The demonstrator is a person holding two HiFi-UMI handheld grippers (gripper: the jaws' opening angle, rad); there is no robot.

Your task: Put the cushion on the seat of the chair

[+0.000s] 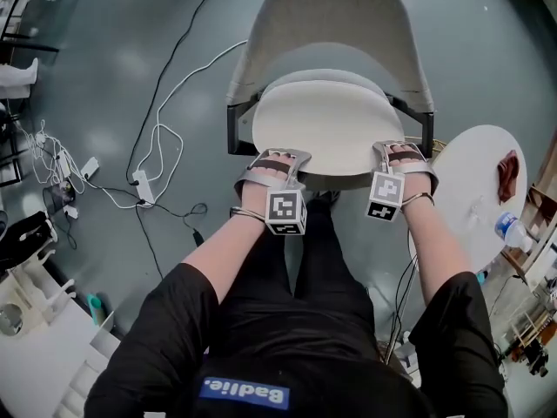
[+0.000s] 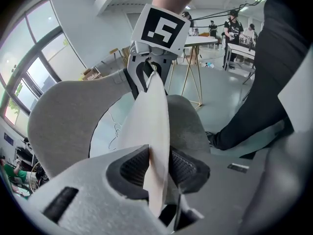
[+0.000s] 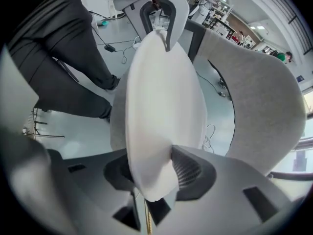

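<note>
Nearest to me, my left gripper [image 2: 159, 164] has its ribbed black pads [image 2: 133, 168] set narrow against both faces of the round, off-white padded fabric cushion [image 1: 326, 124], gripping the thin near rim on the left side. My right gripper [image 3: 154, 173] does the same on the right side of that rim. There the soft edge bunches and narrows where the pads meet it, so I judge both grips to be real but light.

From the head view the cushion lies flat across the seat [image 1: 324, 78] of the light grey upholstered shell chair [image 1: 331, 16]. It covers nearly all of the seat, with only a grey crescent showing behind it. Its near edge sits at the seat's front lip, where my two grippers are. I cannot tell whether the front edge rests fully on the seat or is held just above it.

The cushion looks light and floppy: it bends under its own weight and squashes easily at the rim. It will not break, but it could slide or fold if pulled from one side only. The best hold is the one I have, two points spread apart on the near rim, so that it keeps flat and square to the seat.

Beyond the chair's curved backrest lies the grey floor [image 1: 104, 77] with loose white cables [image 1: 161, 129], and a round white table [image 1: 474, 181] stands just to the right
</note>
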